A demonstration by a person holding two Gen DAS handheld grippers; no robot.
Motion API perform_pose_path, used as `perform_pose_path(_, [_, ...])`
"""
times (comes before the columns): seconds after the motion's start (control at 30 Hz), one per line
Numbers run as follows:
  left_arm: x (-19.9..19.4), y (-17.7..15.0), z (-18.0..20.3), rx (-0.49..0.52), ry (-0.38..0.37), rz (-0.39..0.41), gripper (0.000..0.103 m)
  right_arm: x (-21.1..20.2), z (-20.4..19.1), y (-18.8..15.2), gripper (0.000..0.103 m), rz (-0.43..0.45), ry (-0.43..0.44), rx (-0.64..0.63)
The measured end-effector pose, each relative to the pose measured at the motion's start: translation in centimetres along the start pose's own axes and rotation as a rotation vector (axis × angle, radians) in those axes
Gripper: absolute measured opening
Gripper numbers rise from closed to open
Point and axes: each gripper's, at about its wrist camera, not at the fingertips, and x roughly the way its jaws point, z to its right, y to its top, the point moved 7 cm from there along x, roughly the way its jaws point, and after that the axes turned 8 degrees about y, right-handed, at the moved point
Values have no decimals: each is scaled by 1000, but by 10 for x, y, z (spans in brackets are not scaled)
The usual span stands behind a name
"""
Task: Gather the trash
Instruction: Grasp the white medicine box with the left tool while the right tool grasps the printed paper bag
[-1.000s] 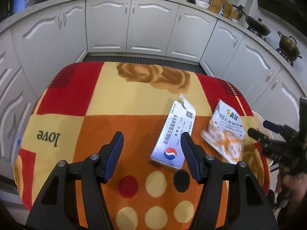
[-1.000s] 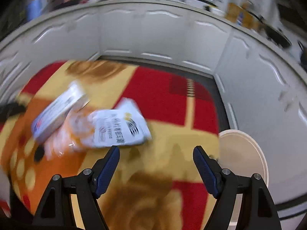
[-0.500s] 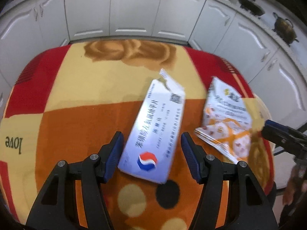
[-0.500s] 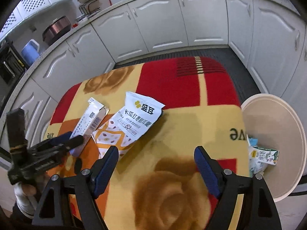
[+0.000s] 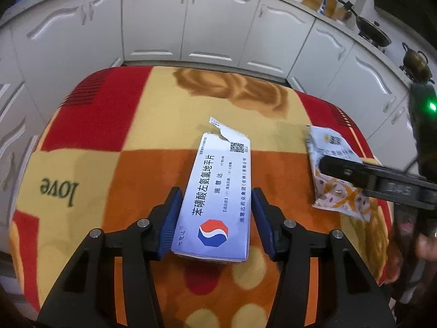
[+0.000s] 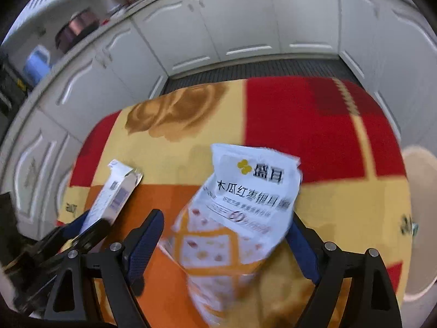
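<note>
A white medicine box with a torn far flap lies on the patterned blanket. My left gripper straddles its near end. The jaws are closing, and a thin gap still shows at each blue pad. To the right lies a white and orange snack bag, also seen at the left wrist view's right edge. My right gripper hangs over the snack bag with the bag between its fingers. Its jaws are opening and do not press on the bag. The medicine box and the left gripper show at the left of the right wrist view.
A cream round bin stands on the floor off the blanket's right edge. White kitchen cabinets curve round the far side. Pots and pans sit on the counter at the back right. A person's hand holds the right gripper.
The left gripper came forward and down over the medicine box, and its jaws narrowed around it. The right gripper swung left from the bin side over the snack bag, jaws wider.
</note>
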Motion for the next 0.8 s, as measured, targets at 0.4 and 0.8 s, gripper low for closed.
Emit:
perform_pose_path(0.4, [14, -8, 0, -51, -2, -30, 51, 7, -6, -18, 86, -8, -85, -145])
perform_pose_path(0.8, [16, -3, 1, -64, 4, -3, 48, -26, 3, -34, 50, 67, 11, -109])
